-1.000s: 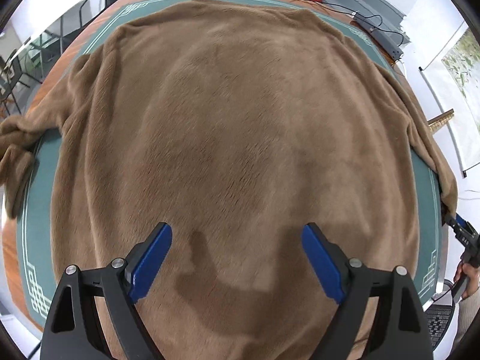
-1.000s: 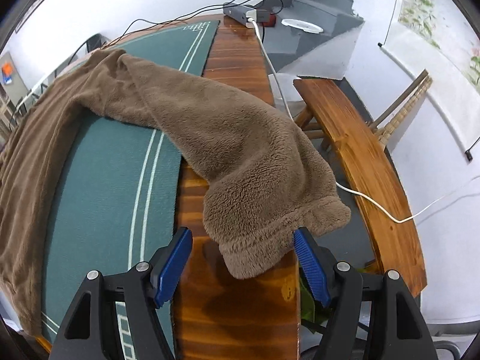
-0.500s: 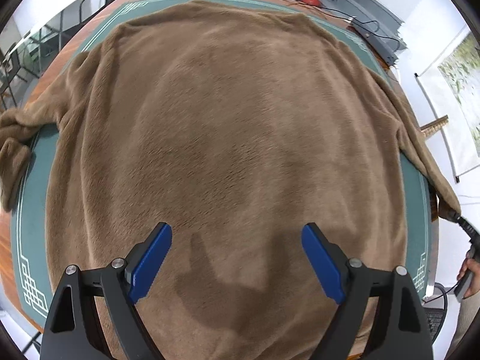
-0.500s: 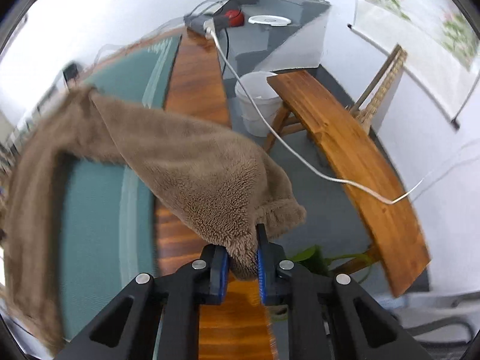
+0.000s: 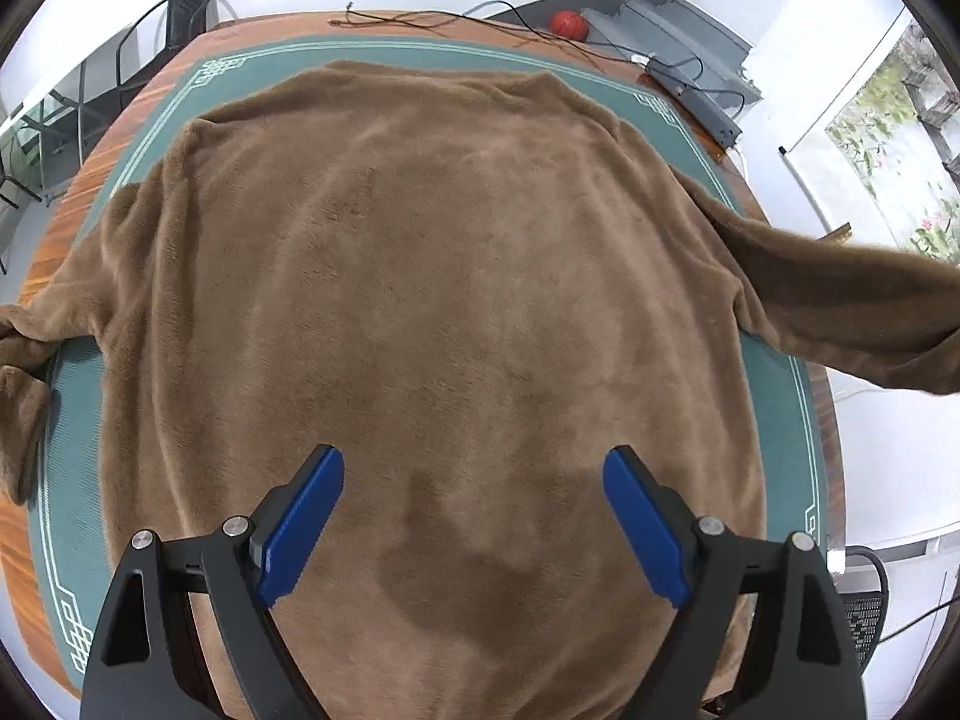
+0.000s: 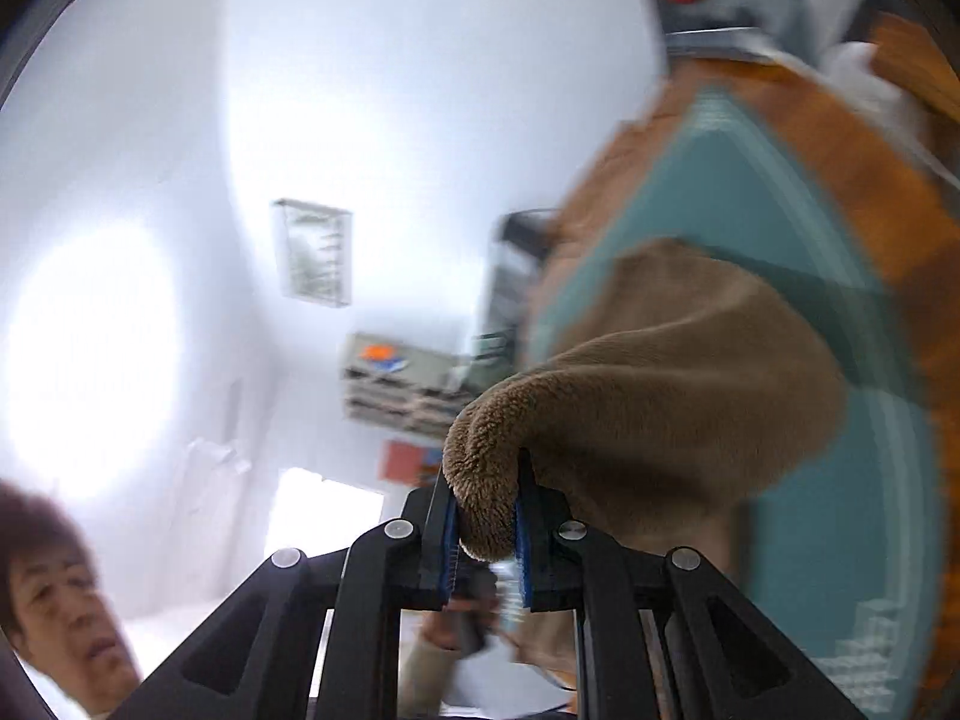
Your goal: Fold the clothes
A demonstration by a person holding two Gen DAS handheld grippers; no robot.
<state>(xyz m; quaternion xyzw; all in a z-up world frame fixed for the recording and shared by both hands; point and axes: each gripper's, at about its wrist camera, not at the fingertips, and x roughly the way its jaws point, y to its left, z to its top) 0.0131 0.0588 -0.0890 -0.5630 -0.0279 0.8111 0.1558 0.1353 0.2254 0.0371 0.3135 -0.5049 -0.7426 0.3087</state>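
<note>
A brown fleece sweater (image 5: 432,276) lies spread flat on a green table mat (image 5: 690,120). My left gripper (image 5: 474,516) is open and empty, hovering above the sweater's lower body. The sweater's right sleeve (image 5: 852,324) is lifted off the table and stretches to the right edge of the left wrist view. My right gripper (image 6: 487,516) is shut on the cuff of that sleeve (image 6: 648,396) and holds it up in the air, tilted toward the room. The left sleeve (image 5: 24,372) lies bunched at the mat's left edge.
The mat lies on a wooden table (image 5: 66,204). Cables and a power strip (image 5: 696,102) lie at the far right corner, with a red ball (image 5: 569,24) behind. A person's face (image 6: 54,594) shows low in the blurred right wrist view.
My right gripper closed on the sleeve cuff and lifted it off the table edge, swinging upward. The left gripper has risen a little above the sweater and stayed open.
</note>
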